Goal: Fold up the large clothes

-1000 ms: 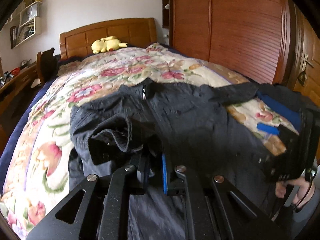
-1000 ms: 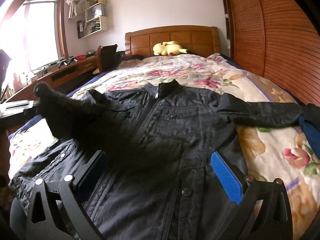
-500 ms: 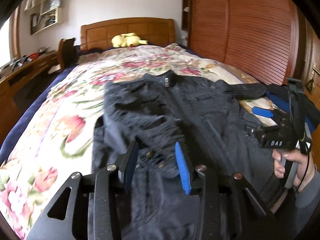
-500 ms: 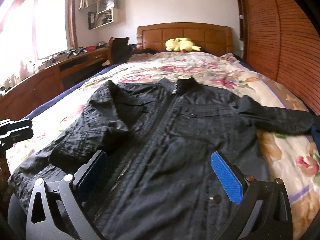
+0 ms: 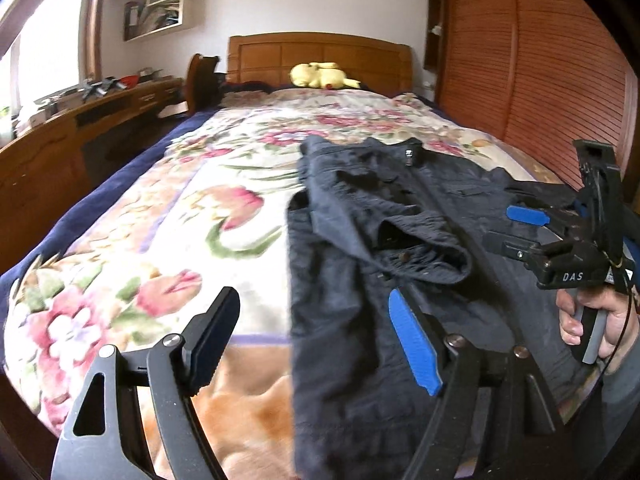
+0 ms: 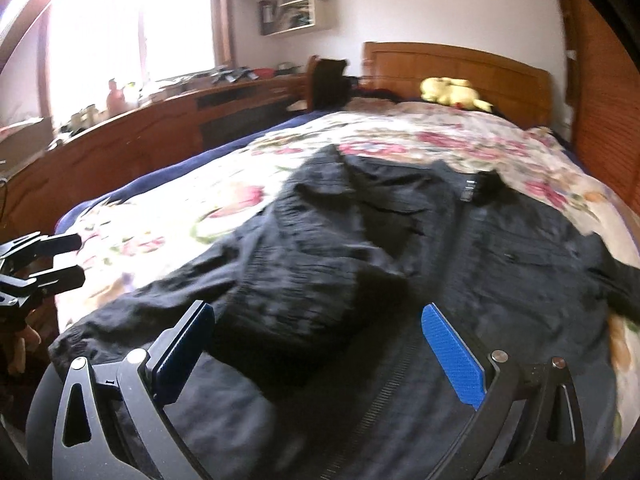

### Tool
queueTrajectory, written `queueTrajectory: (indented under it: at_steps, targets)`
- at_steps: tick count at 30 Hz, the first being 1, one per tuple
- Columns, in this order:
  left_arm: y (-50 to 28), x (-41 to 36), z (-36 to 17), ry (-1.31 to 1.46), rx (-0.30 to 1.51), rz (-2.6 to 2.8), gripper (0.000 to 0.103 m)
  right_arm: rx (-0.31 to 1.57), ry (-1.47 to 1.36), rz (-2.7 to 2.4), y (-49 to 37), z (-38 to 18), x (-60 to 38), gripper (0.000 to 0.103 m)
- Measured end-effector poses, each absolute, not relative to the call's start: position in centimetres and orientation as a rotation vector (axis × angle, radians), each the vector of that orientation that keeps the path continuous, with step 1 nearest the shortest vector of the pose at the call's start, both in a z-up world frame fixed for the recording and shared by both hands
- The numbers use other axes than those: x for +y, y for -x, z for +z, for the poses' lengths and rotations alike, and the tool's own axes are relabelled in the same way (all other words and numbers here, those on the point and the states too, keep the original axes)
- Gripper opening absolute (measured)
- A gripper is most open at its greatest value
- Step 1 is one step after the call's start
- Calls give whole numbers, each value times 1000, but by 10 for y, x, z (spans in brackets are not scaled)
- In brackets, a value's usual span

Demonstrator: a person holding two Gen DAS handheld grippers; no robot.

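My left hand-held gripper [image 5: 312,344] is opening, nothing between its jaws; the dark jacket [image 5: 384,264] lies ahead and right of it on the floral bed [image 5: 168,216]. My right hand-held gripper [image 6: 320,344] gapes empty over the jacket's folded-in sleeve [image 6: 304,280]. A yellow plush [image 5: 320,76] sits far ahead by the headboard [image 5: 320,56].

A home bedroom. A bed [image 5: 120,248] with a flowered quilt and wooden headboard [image 5: 320,56] fills it. A wooden wardrobe [image 5: 532,60], a desk [image 6: 168,120] and a wall shelf [image 5: 156,12] stand around.
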State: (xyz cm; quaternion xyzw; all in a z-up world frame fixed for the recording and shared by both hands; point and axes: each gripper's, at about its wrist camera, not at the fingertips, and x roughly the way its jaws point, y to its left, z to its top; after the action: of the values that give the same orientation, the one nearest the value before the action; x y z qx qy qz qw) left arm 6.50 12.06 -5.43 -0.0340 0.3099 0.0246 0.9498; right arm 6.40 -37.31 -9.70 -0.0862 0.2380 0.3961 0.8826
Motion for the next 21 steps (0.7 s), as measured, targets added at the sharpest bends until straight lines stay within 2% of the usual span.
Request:
queueTrajectory:
  at_steps: [7,9,10,11,12,14,18,21]
  targets:
    - [-55,137,-60,81,636,89,78,551,323,849,-65,-122,-330,99]
    - [-54,137,-61,79,636,91,78,578,349,849,-70,-130,-325,83]
    - [-52,136,-61,78,635,92,78,586,349,852,-72,-132,-326,78]
    - [-52,136,-61,76,634,91,78,585,346,855,-73,-132,-328,63]
    - [-52,135,-61,75,630,90,78,579,346,850,-74,-130,-330,42]
    - [-51,134,-60,76,625,88,78,561,340,826,-76,-126,-332,19]
    - [-53,126,-57,67,623,75,78,519,278,800,-74,-117,-345,12]
    - [-54,119,-52,59,602,70,78,459,209,772,-72,-106,-367,10]
